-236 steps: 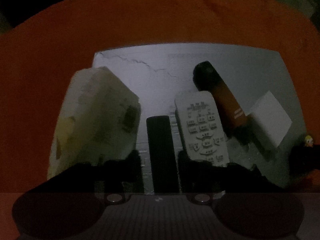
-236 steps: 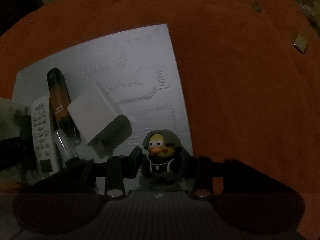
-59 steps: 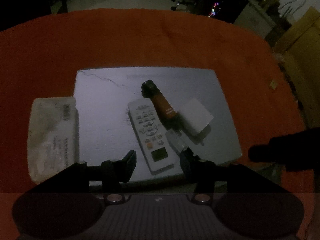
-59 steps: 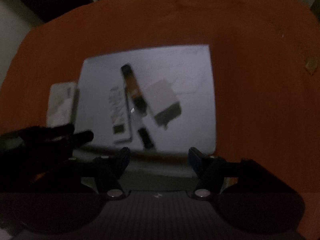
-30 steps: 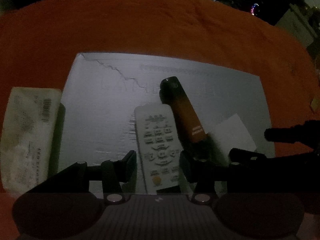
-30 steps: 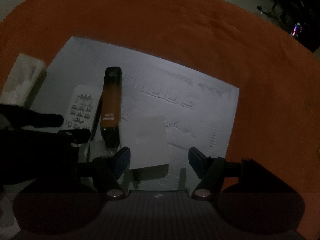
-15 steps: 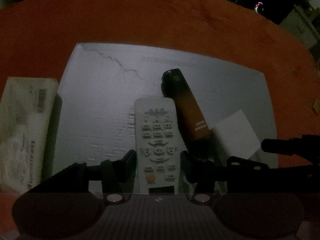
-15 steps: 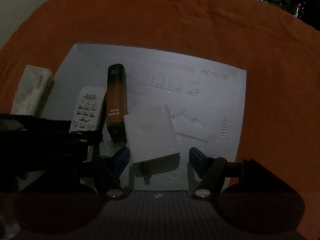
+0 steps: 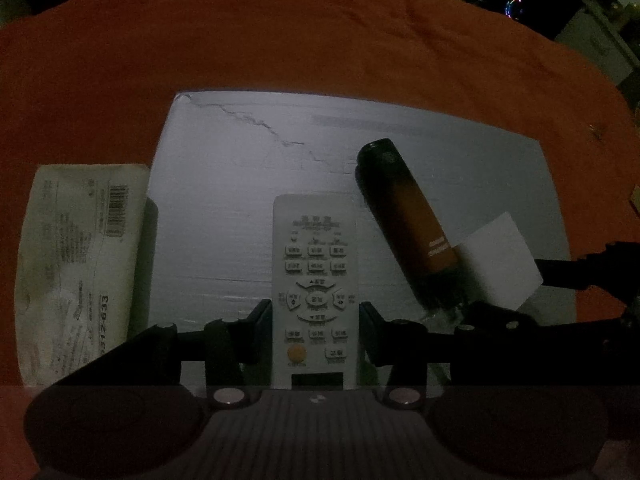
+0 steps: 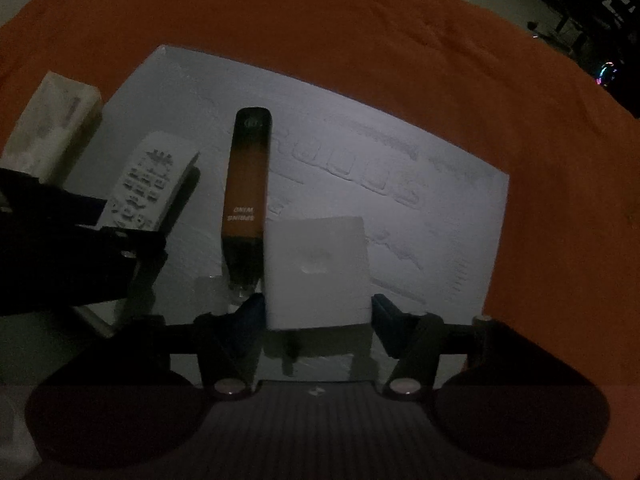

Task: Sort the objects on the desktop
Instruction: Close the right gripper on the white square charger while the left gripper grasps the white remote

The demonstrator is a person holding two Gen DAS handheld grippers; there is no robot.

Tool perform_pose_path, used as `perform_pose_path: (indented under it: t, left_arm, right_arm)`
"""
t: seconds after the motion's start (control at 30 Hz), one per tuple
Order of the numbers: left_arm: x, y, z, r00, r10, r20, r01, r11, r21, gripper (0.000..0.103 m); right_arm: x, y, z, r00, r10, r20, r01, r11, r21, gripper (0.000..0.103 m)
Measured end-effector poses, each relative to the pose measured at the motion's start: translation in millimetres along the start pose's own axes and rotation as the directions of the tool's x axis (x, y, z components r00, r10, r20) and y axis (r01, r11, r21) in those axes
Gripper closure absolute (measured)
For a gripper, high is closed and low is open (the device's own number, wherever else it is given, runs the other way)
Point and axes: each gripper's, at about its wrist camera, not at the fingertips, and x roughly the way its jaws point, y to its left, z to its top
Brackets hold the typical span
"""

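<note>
In dim light, both grippers stood over a white foam board point(image 9: 224, 216) laid on an orange-covered tabletop point(image 9: 280, 40), with the sorting apparently only partly done: three items were still on the board, and a wrapped white packet point(image 9: 76, 264) lay just off its left edge.

The left gripper point(image 9: 316, 328), low in the centre of its frame, straddled a white remote control point(image 9: 315, 280) lying lengthwise between its fingers. They looked pressed against the remote's long sides, though in the gloom a thin gap could not be ruled out.

The right gripper point(image 10: 318, 316) was closing around a white power adapter point(image 10: 320, 268) at lower centre of its view. The left finger looked to be against the block; a sliver of space showed at the right one, so the adapter was between the fingers but not yet gripped.

A slim orange-and-black device point(image 10: 246, 196), its nature unclear, lay untouched between remote and adapter, right against the adapter's left side.

The remote was flat, pale and many-buttoned, with an orange key near its lower end. The adapter was a plain, smooth white block.
</note>
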Motion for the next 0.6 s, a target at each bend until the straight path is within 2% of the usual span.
perform_pose_path:
  t: [0.1, 0.2, 0.27, 0.37, 0.43, 0.5, 0.6]
  left_arm:
    - [8, 1, 9, 1.000, -0.007, -0.002, 0.007, 1.000, 0.003, 0.062]
    - [9, 1, 12, 1.000, -0.013, -0.008, 0.013, 1.000, 0.002, 0.062]
    - [10, 0, 12, 1.000, -0.023, -0.015, 0.023, 1.000, 0.010, 0.062]
    - [12, -4, 12, 0.999, -0.031, -0.024, 0.032, 0.999, 0.044, 0.062]
    - [13, -6, 12, 0.999, -0.026, -0.024, 0.028, 0.998, 0.052, 0.062]
    - [13, -6, 14, 0.999, -0.022, -0.029, 0.024, 0.998, 0.056, 0.062]
    - [11, -9, 17, 1.000, 0.004, -0.011, -0.003, 0.995, 0.098, 0.061]
  right_arm:
    - [-2, -6, -6, 1.000, -0.004, -0.015, 0.004, 1.000, 0.023, 0.043]
    - [-4, -16, -9, 0.997, -0.023, -0.071, 0.034, 0.987, 0.154, 0.043]
    - [-6, -26, -14, 0.995, -0.023, -0.099, 0.049, 0.962, 0.268, 0.043]
    - [-10, -35, -19, 0.995, -0.014, -0.095, 0.047, 0.934, 0.355, 0.043]
    - [-10, -37, -19, 0.994, -0.010, -0.106, 0.048, 0.931, 0.363, 0.042]
    - [-12, -40, -18, 0.994, -0.013, -0.110, 0.053, 0.926, 0.374, 0.032]
    - [-16, -43, -16, 0.995, -0.043, -0.087, 0.073, 0.923, 0.378, 0.024]
